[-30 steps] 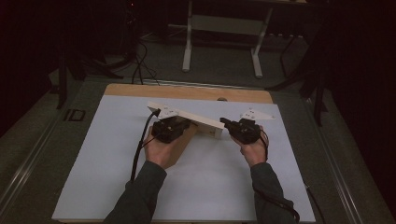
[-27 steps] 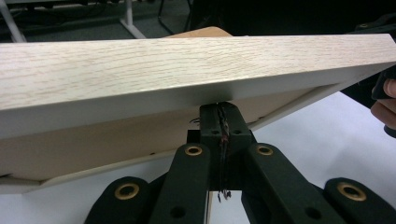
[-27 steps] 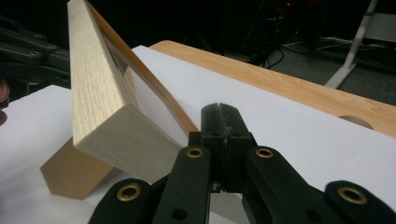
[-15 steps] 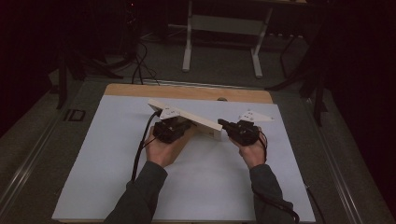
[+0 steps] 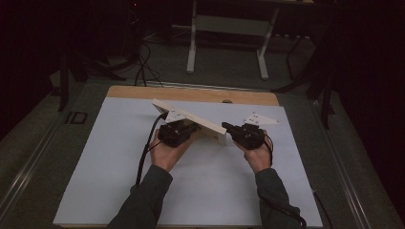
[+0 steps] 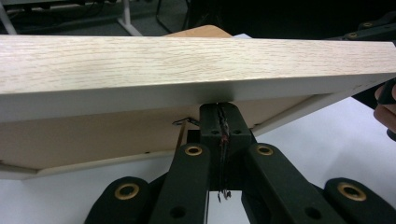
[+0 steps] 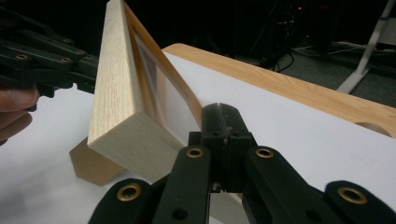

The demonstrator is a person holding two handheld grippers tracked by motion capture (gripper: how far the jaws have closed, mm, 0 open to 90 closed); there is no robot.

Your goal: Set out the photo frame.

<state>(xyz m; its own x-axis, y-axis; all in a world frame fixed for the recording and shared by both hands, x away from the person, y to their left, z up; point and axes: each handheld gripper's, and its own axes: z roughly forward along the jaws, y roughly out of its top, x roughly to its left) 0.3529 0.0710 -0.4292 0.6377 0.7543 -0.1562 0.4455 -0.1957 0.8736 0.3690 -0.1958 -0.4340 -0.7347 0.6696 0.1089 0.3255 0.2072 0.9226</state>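
Wooden frame [image 5: 191,119] stands tilted on the white table [image 5: 119,157]. Left gripper [image 6: 219,116] looks clenched on its lower edge, right gripper [image 7: 219,122] pinched together by its end. Better to keep both hands level so it doesn't twist.

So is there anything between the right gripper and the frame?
No. The right gripper has its jaws closed right against the wooden frame at its near corner, nothing between them. The left gripper touches the frame's other side.

My left gripper [image 6: 219,126] and right gripper [image 7: 223,126] are both matte black, each with two flat link arms studded with brass-ringed rivets and small dark screw holes. A black cable [image 5: 144,152] trails from the left one. My sleeves [image 5: 143,200] are dark grey.
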